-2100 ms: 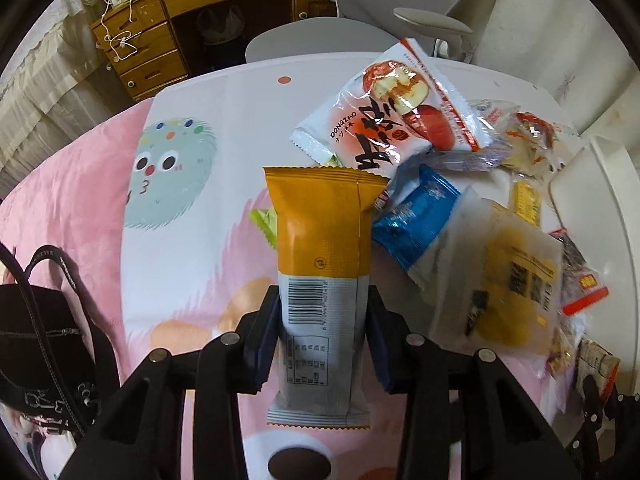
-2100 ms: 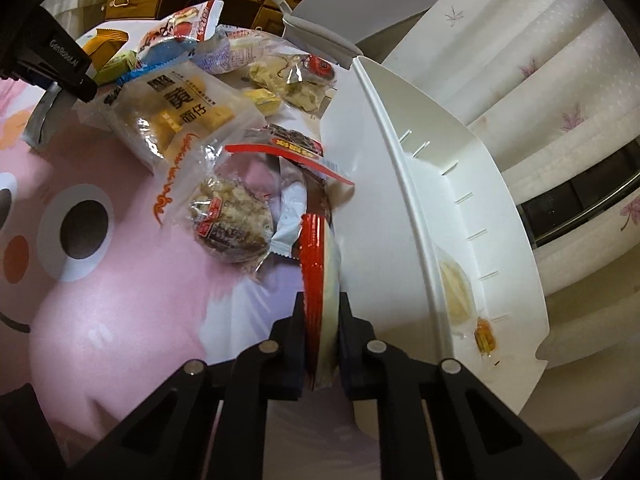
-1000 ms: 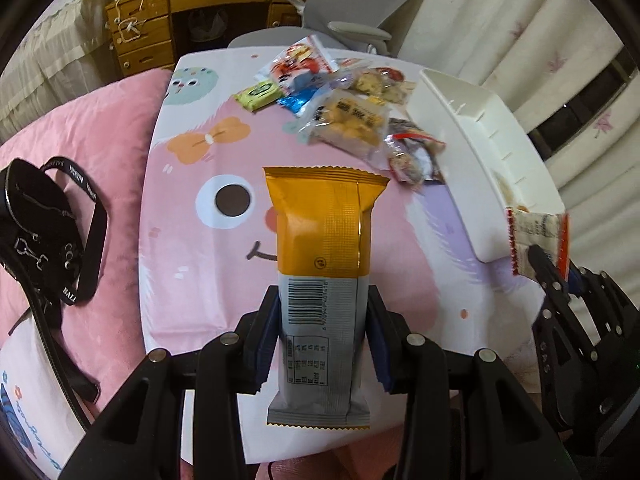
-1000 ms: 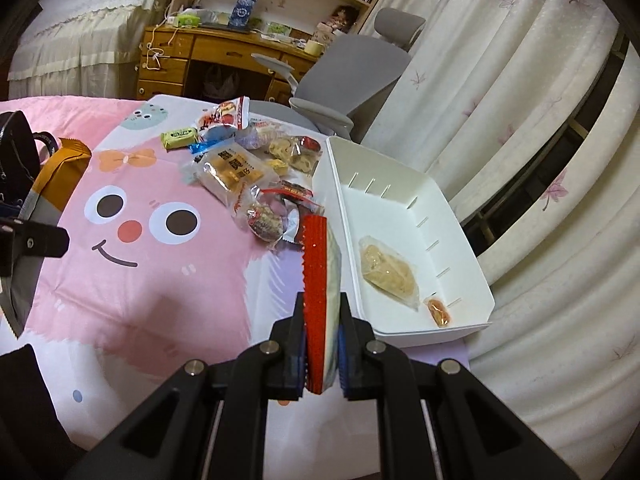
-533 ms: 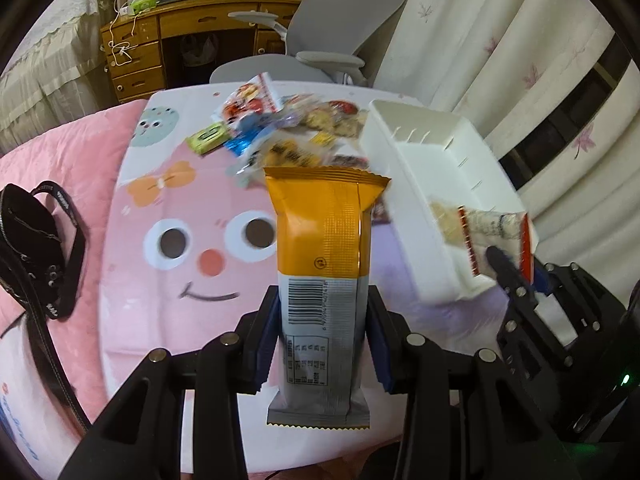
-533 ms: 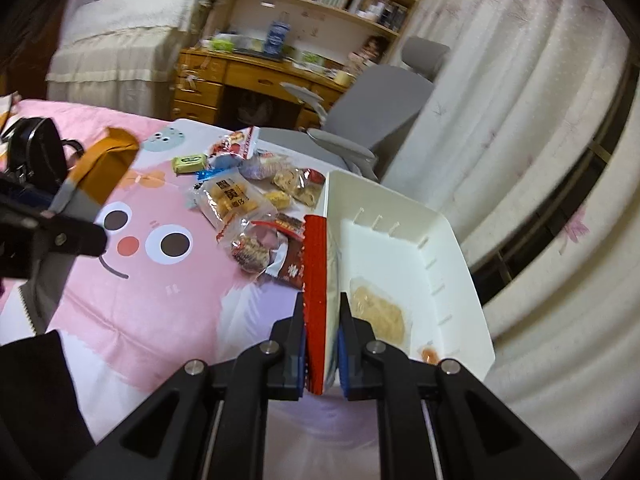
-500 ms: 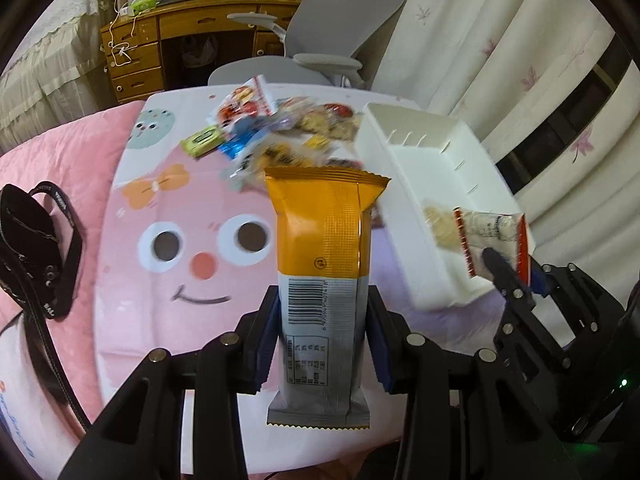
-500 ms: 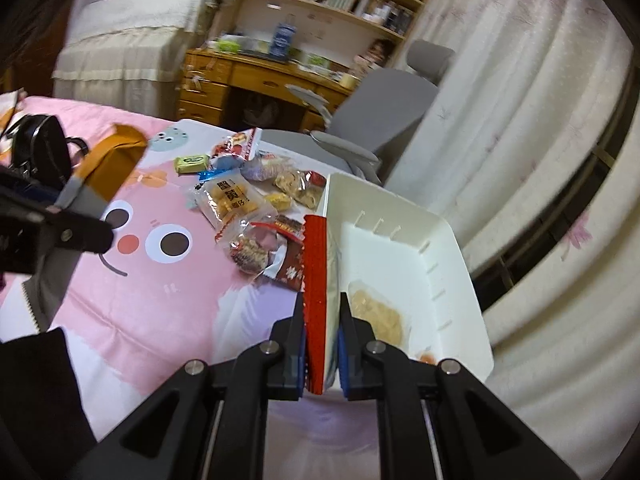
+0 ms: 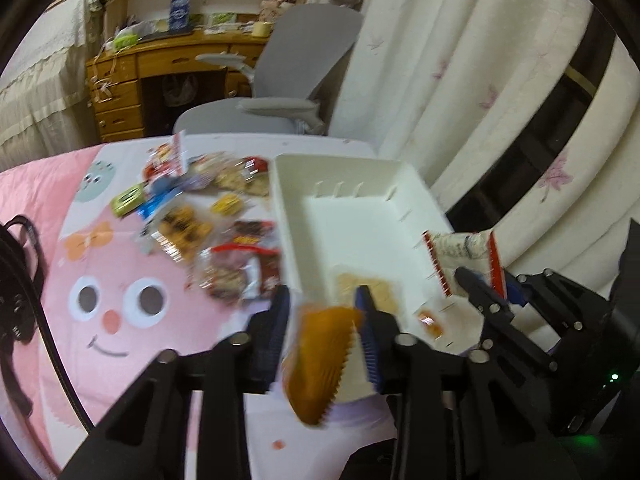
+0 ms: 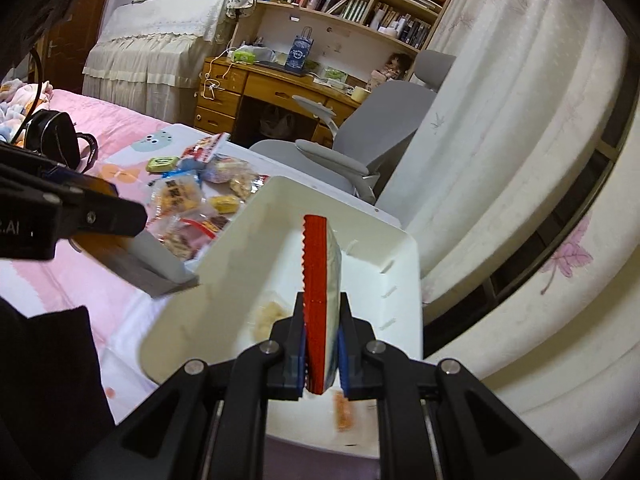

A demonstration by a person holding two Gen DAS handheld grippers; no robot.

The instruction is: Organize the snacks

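Note:
My left gripper (image 9: 322, 300) hangs over the near rim of the white tray (image 9: 360, 216). Its jaws are closing on the orange and grey snack packet (image 9: 320, 360), which is blurred and tipped over between the pads. In the right wrist view the orange packet's grey end (image 10: 160, 272) slants down toward the tray (image 10: 224, 280). My right gripper (image 10: 322, 344) is shut on a white packet with red edges (image 10: 320, 276), held edge-up above the tray. A pale wrapped snack (image 10: 268, 316) and a small orange piece (image 10: 344, 412) lie in the tray.
Several loose snack packets (image 9: 224, 220) lie on the pink face-print cloth (image 9: 120, 320) left of the tray. A black bag (image 10: 52, 136) sits at the far left. A grey office chair (image 9: 288, 92), a wooden desk (image 9: 160, 68) and curtains (image 9: 460, 100) stand behind.
Both grippers have swung right and come over the tray. The orange packet, upright before, has tipped over between the left jaws, which have narrowed. The right grip is unchanged.

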